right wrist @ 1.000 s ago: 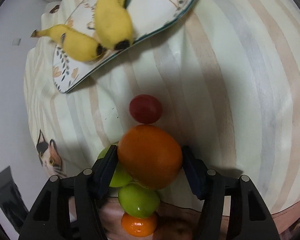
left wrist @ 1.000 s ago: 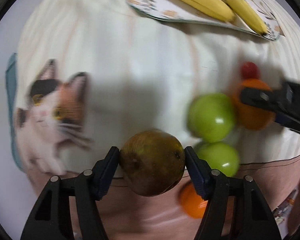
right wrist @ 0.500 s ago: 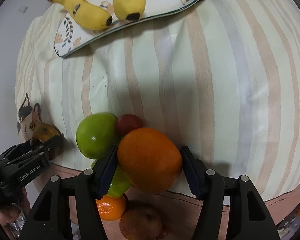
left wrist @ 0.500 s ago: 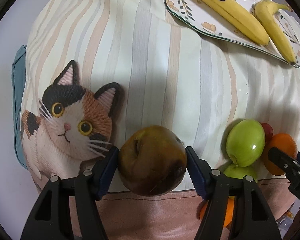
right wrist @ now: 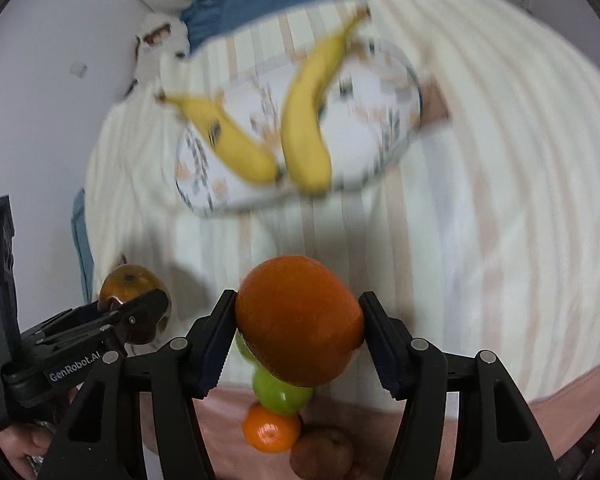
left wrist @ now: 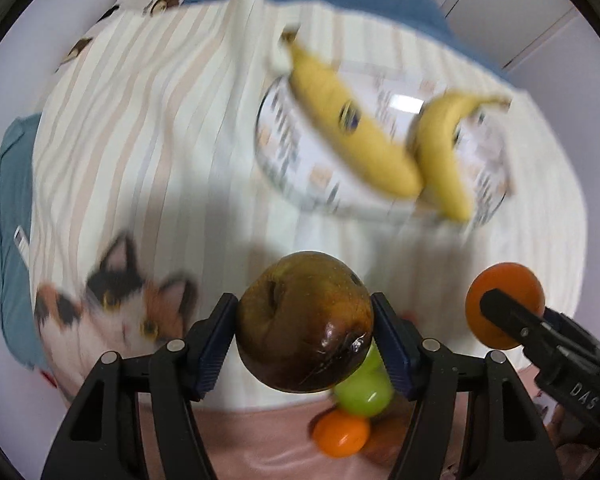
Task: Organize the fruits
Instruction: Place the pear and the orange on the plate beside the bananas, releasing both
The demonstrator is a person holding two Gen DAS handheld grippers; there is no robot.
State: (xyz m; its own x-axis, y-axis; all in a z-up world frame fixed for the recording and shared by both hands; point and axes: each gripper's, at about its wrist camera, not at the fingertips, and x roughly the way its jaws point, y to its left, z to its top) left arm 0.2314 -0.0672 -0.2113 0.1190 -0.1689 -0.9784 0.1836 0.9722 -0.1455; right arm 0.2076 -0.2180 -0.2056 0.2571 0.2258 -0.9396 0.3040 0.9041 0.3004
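Carry step: left gripper (left wrist: 305, 334) clamped on brown pear (left wrist: 304, 322), right gripper (right wrist: 298, 330) clamped on orange (right wrist: 299, 320); next, probably lowering both beside bananas (right wrist: 306, 120) on plate (right wrist: 380, 148).

- the left black two-finger gripper (left wrist: 304, 334) is clamping a round brownish-green fruit (left wrist: 305, 322) between its blue-padded fingers (left wrist: 216, 342).
- the right black two-finger gripper (right wrist: 298, 334) is gripping a round orange fruit (right wrist: 299, 320), raised beside the left.

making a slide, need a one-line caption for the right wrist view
Right gripper holding an orange, with two bananas on a plate ahead.
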